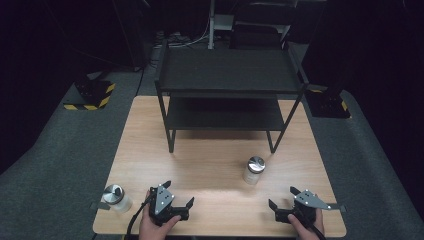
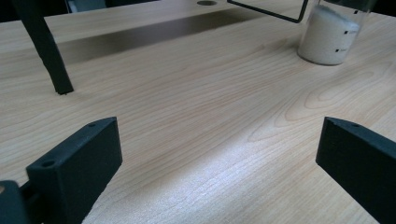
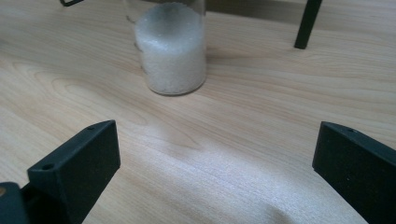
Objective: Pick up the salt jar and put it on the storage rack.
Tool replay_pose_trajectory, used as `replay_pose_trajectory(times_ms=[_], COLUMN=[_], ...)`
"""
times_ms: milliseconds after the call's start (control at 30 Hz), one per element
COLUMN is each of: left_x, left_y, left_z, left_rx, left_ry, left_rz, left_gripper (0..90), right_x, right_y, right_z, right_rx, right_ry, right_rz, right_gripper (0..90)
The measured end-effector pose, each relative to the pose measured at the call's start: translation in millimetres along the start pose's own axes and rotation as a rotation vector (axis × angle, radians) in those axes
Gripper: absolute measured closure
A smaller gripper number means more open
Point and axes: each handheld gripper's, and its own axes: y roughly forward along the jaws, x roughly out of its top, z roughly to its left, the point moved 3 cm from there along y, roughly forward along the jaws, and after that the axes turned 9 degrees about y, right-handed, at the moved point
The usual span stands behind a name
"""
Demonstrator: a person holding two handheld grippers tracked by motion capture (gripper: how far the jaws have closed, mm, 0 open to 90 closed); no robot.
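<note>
Standing upright on the wooden table [image 1: 210, 165], the lidded jar of white granules [image 1: 253, 170] lies ahead of the right gripper [image 1: 283, 197] and forward-right of the left gripper [image 1: 178, 192], apart from both, whose jaws are spread wide and empty, while a second jar [image 1: 116, 198] sits just outside the left gripper.

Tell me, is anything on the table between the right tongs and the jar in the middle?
No. Between the right tongs and the jar there is just bare wooden table, as the right gripper view shows.
</note>
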Motion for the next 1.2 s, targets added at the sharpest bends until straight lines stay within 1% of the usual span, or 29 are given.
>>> replay_pose_trajectory(times_ms=[100,133,200,267,333,367,400,500,567,600,633,833,867,900,933,967,1033,1067,1133,1167,1200], left_x=[0.6,0.9,1.1,5.1,9.0,11.0,11.0,16.4,19.3,22.4,22.4,32.0,32.0,33.7,32.8,32.8,30.9,27.6,23.5,23.5,20.7], left_y=[-1.1,-2.6,-3.6,-9.8,-14.9,-18.2,-18.2,-26.0,-30.9,-36.2,-36.2,-57.3,-57.3,-65.8,-71.0,-71.0,-81.9,-92.0,-101.3,-101.3,-105.7], left_z=[-1.0,-1.7,-2.2,-3.5,-4.0,-4.6,-4.6,-4.9,-4.2,-3.3,-3.3,3.9,3.9,6.1,7.1,7.1,10.0,12.8,18.2,18.2,19.8], left_rx=[-0.005,-0.005,-0.005,-0.007,-0.003,0.003,0.003,0.020,0.031,0.044,0.044,0.086,0.086,0.107,0.119,0.119,0.150,0.193,0.220,0.220,0.241], left_ry=[0.002,0.001,0.000,0.003,0.024,0.029,0.029,0.030,0.021,0.025,0.025,0.029,0.029,0.027,0.019,0.019,0.005,-0.004,-0.016,-0.016,-0.021], left_rz=[-0.004,-0.014,-0.022,-0.044,-0.053,-0.066,-0.066,-0.088,-0.106,-0.116,-0.116,-0.137,-0.137,-0.146,-0.157,-0.157,-0.165,-0.165,-0.159,-0.159,-0.159], left_gripper=[0.6,0.5,0.5,0.5,0.5,0.5,0.5,0.5,0.6,0.5,0.5,0.5,0.5,0.5,0.5,0.5,0.5,0.5,0.5,0.5,0.5], right_x=[-0.6,-0.6,-0.2,-0.3,-0.8,-1.0,-1.2,-1.1,-1.1,-1.3,-1.4,-1.9,-1.9,-2.1,-2.2,-2.2,-2.3,-1.9,-1.6,-1.6,-1.3], right_y=[-0.5,-0.5,-0.3,-0.3,-0.5,-0.7,-0.8,-0.9,-0.8,-0.9,-1.0,-1.4,-1.4,-1.5,-1.6,-1.6,-1.6,-1.4,-1.1,-1.1,-1.0], right_z=[-1.7,-2.1,-2.1,-1.6,-1.4,-1.7,-2.2,-2.4,-2.5,-2.3,-2.4,-2.8,-2.8,-2.8,-2.8,-2.8,-2.4,-2.2,-2.3,-2.3,-2.8], right_rx=[0.002,0.004,0.007,0.007,0.006,0.006,0.007,0.007,0.008,0.007,0.008,0.009,0.009,0.008,0.008,0.008,0.008,0.008,0.008,0.008,0.011], right_ry=[0.014,0.017,0.012,0.004,0.004,0.006,0.010,0.015,0.012,0.011,0.011,0.017,0.017,0.017,0.017,0.017,0.016,0.015,0.015,0.015,0.016], right_rz=[-0.005,-0.005,-0.002,-0.002,-0.005,-0.007,-0.009,-0.008,-0.008,-0.009,-0.010,-0.013,-0.013,-0.014,-0.015,-0.015,-0.015,-0.013,-0.011,-0.011,-0.008], right_gripper=[0.5,0.4,0.5,0.5,0.5,0.5,0.5,0.5,0.5,0.5,0.5,0.5,0.5,0.5,0.5,0.5,0.5,0.5,0.4,0.4,0.5])
